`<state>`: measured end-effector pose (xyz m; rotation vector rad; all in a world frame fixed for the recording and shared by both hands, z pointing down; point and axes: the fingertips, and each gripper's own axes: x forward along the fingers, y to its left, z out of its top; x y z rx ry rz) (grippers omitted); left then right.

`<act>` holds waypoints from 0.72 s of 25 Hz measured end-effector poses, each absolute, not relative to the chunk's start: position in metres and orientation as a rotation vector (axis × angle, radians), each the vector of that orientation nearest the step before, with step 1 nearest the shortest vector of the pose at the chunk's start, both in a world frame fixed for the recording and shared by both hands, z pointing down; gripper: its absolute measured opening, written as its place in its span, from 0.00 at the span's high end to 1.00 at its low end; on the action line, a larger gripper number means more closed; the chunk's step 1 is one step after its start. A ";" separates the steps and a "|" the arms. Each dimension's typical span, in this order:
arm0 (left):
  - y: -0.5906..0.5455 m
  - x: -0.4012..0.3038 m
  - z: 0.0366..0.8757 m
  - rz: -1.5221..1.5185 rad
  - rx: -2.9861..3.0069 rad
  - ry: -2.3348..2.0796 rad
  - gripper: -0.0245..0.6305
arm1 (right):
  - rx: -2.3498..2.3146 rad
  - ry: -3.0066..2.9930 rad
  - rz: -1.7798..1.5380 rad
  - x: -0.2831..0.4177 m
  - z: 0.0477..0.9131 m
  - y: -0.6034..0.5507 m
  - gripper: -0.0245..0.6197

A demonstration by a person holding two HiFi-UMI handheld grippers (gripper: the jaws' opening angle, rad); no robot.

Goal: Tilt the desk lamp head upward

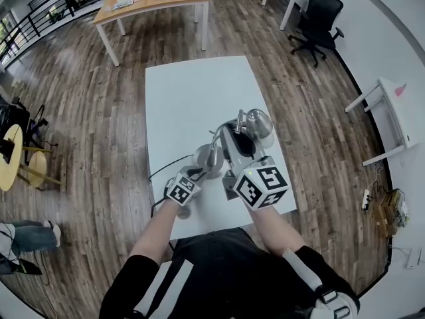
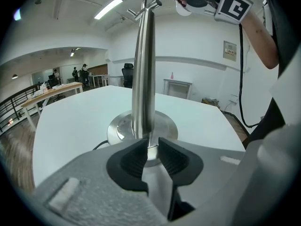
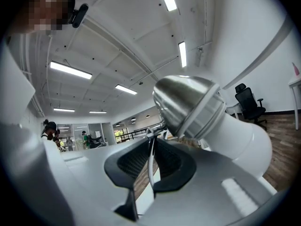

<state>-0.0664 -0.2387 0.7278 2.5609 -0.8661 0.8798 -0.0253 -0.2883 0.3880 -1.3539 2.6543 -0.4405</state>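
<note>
**A:** Where does the desk lamp head (image 1: 259,123) sit from the tools?

**B:** At the top of the upright post (image 2: 142,69), towards the right edge of the white bench (image 1: 192,85). The right tool (image 3: 151,142) is the nearer one. In the right gripper view the head sits just above and right of its tips, with the chrome dome towards the tool and the mouth end slanting away to the lower right.

**A:** Is that tool gripping anything?

**B:** Its jaws are clenched almost together on a thin metal stem (image 3: 149,161), which seems to come off the back of the head. The shade itself isn't between the pads.

**A:** And the other?

**B:** The left tool (image 2: 150,147) is clamped on the post low down, just above the round base (image 2: 120,128) and well below the head.

**A:** So what does the tilt depend on?

**B:** On the right hand, I'd judge. It would lever that stem so the mouth swings upward, while the left steadies the stand.
</note>
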 end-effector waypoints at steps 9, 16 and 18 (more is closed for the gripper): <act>-0.238 -0.064 0.730 0.879 2.569 -0.868 0.84 | -1.366 2.729 -0.302 -0.036 0.388 -0.288 0.89; -0.238 -0.065 0.729 0.884 2.566 -0.866 0.84 | -1.373 2.755 -0.248 -0.048 0.386 -0.290 0.89; -0.238 -0.066 0.729 0.882 2.566 -0.863 0.84 | -1.375 2.764 -0.227 -0.052 0.385 -0.291 0.89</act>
